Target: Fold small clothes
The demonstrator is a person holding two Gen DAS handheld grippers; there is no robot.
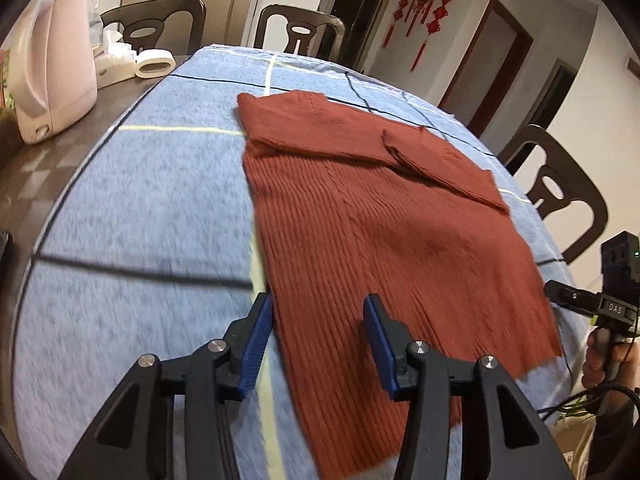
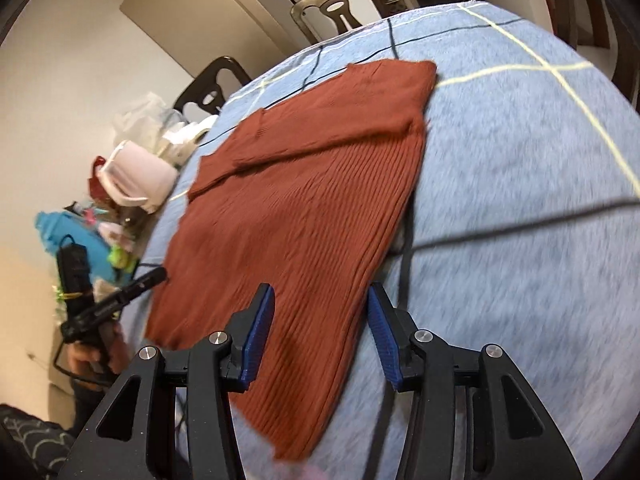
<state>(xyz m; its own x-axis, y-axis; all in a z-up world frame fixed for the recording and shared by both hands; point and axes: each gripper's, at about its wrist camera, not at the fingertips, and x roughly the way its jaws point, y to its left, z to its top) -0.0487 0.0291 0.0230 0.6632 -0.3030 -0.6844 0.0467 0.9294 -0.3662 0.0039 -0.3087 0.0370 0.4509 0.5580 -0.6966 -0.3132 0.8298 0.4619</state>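
Note:
A rust-red ribbed knit sweater (image 1: 372,232) (image 2: 304,200) lies flat on the blue checked cloth (image 1: 140,208) (image 2: 520,200), its sleeves folded across the upper part. My left gripper (image 1: 318,316) hovers over the sweater's near left hem corner with its blue-padded jaws open; the fabric lies below the gap, not pinched. Over the near right hem corner my right gripper (image 2: 320,308) is open too, with nothing pinched. Each gripper shows in the other's view: the right one (image 1: 568,300) at the right edge, the left one (image 2: 132,288) at the left, each held by a hand.
A pink kettle (image 1: 56,68) (image 2: 136,178), a tissue box and a tape roll (image 1: 154,64) stand on the dark table at the left. Dark chairs (image 1: 300,32) (image 1: 560,196) ring the table. Bags and a blue item (image 2: 76,240) clutter that side. Cables trail near the hands.

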